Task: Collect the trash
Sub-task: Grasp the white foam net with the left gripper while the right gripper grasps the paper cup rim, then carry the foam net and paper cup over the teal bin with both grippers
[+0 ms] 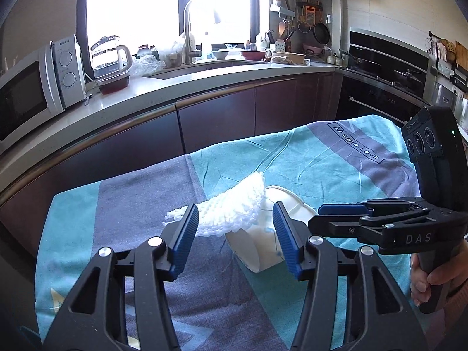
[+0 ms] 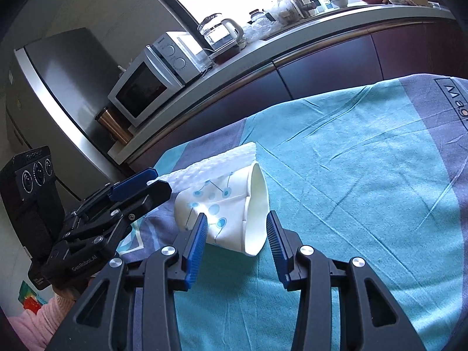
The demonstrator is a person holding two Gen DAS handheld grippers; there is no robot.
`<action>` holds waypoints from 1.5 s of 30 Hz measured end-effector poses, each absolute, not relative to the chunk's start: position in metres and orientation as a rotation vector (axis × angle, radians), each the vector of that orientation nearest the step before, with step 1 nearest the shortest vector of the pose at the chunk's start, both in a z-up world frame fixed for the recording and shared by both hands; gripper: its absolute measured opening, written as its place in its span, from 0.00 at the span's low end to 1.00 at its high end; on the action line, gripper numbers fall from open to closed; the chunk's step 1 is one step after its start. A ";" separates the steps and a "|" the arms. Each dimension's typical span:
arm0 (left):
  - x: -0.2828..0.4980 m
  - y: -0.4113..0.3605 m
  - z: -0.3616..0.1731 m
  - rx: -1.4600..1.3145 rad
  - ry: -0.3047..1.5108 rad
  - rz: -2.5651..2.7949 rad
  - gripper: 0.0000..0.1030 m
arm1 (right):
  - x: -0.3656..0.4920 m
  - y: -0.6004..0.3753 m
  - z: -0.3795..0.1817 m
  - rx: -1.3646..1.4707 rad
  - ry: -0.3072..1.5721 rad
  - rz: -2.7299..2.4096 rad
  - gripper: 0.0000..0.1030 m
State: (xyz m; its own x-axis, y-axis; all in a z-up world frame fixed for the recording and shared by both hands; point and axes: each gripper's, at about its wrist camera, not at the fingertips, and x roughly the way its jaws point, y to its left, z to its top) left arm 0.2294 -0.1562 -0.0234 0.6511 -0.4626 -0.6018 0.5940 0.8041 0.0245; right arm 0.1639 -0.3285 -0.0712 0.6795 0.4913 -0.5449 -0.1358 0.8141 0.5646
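In the left wrist view, a white paper cup [image 1: 257,251] lies on its side on the teal and grey cloth [image 1: 321,161], just below frame centre, with a piece of white bubbly foam wrap [image 1: 234,207] draped over its upper side. The left gripper [image 1: 235,235] has its blue pads spread to either side of both; the left pad [image 1: 187,234] overlaps the wrap's edge in the picture, though contact is hard to judge from this angle. The right gripper [image 1: 342,213] enters from the right edge, held by a hand [image 1: 430,278], its tips just beside the cup.

In the right wrist view, the cup [image 2: 228,213] (printed with blue dots) sits at centre, its open mouth facing right. The right gripper [image 2: 237,231] is spread, its jaws flanking the cup's lower end without visibly pressing it. The left gripper [image 2: 146,187] reaches in from the left edge toward the wrap [image 2: 216,163].
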 end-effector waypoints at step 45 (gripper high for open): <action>0.139 -0.005 -0.003 0.047 0.615 -0.401 0.10 | 0.106 -0.263 -0.036 0.450 0.626 0.558 0.02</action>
